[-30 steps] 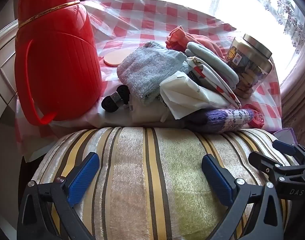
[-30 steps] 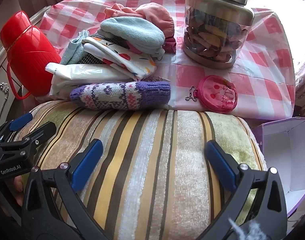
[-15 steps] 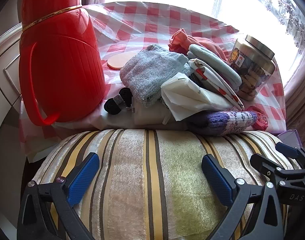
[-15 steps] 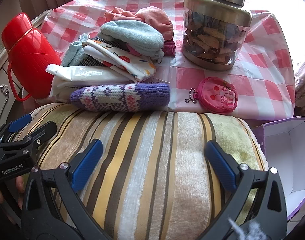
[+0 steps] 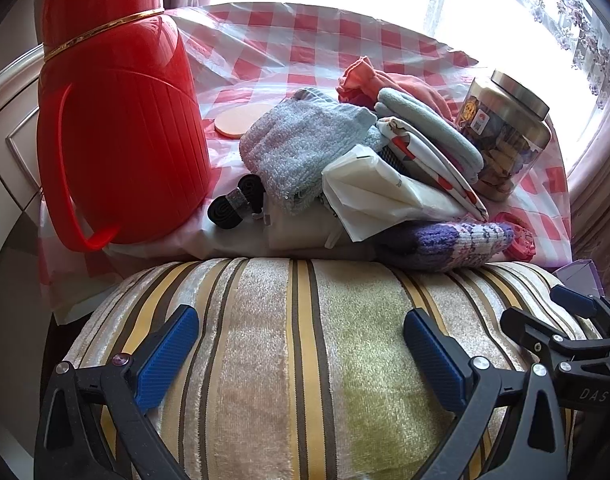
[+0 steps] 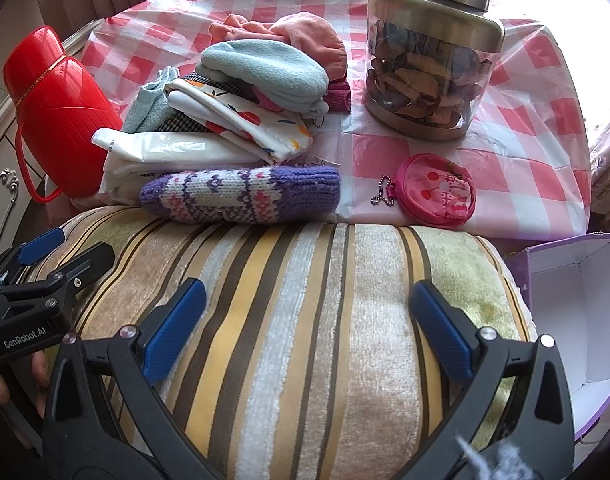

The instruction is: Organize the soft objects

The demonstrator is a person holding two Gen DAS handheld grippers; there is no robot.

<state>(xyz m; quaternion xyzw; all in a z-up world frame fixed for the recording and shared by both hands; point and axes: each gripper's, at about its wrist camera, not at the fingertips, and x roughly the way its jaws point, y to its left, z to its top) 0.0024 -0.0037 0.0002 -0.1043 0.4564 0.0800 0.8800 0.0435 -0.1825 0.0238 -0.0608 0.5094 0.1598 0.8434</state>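
With both the left gripper [image 5: 301,354] and right gripper [image 6: 307,324] spread wide over the striped cushion [image 6: 305,320], pinch deep into its plush before lifting.

"GenRobot.AI" on the left tongs [image 6: 37,276] (white lettering), "DAS" on the right tongs [image 5: 561,320].
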